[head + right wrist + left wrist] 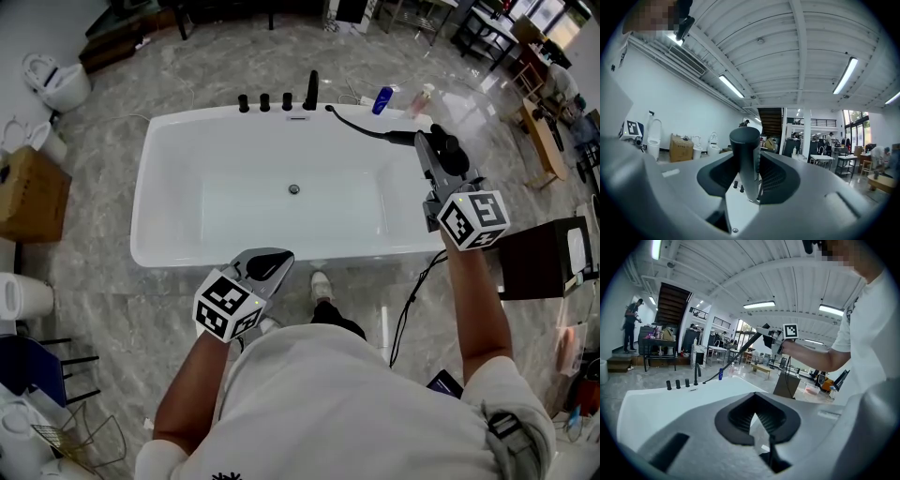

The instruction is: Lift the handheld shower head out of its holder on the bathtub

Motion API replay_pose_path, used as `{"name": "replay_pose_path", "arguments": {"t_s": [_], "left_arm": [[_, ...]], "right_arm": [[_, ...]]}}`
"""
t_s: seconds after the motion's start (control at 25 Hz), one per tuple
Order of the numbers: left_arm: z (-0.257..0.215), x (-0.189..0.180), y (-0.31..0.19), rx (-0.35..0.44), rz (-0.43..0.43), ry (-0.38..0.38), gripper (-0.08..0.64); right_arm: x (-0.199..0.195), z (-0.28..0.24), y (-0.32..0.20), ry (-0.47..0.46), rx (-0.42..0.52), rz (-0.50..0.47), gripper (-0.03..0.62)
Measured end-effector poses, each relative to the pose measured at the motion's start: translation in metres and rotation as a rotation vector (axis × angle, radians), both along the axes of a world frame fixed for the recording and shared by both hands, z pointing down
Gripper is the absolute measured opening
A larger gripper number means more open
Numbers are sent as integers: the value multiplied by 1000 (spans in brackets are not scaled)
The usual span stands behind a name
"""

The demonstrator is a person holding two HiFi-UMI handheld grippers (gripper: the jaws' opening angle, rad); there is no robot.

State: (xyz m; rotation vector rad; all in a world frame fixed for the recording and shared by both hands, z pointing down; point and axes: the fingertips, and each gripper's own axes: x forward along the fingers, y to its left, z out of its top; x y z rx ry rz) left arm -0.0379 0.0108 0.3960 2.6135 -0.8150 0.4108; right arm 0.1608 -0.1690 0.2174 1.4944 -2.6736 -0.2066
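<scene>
- Grey marble floor [103, 281] lies under a white tub [187, 122], and the person stands at its near long side.
- Nearest, at 6 o'clock of the tub, the left gripper [270, 264] hangs just before the near rim. Its jaws are pressed together and nothing is between them.
- Farther, at 3 o'clock of the tub and over its right end, the right gripper [433, 159] pinches the black shower head [745, 152] by the handle. The pads press on both of its sides.
- In the right gripper view the handle stands upright across the jaws, with its round end on top.
- From the shower head the hose [364, 127] runs toward 10 o'clock in a soft curve. It meets the far rim just at the right of the tap [310, 91].
- Three knobs [265, 101] stand in a row at 9 o'clock of the tap.
- I cannot make out the holder itself. I judge that it sits where the hose meets the rim, so the shower head is out of it and well apart, and the lift looks done or almost done.
- What matters for the next move is that this place lies at 10 o'clock from the right gripper and only the hose joins the two. The right hand is much nearer and the left one is idle.
- I think any further move away from the rim should stop before the hose becomes tight.
</scene>
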Motion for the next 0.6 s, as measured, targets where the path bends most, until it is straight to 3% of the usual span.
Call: {"name": "replay_pose_path", "arguments": {"t_s": [0.6], "left_arm": [[4, -8, 28, -1, 26, 5, 6]], "right_arm": [[-1, -21, 73, -4, 33, 19, 143]]}}
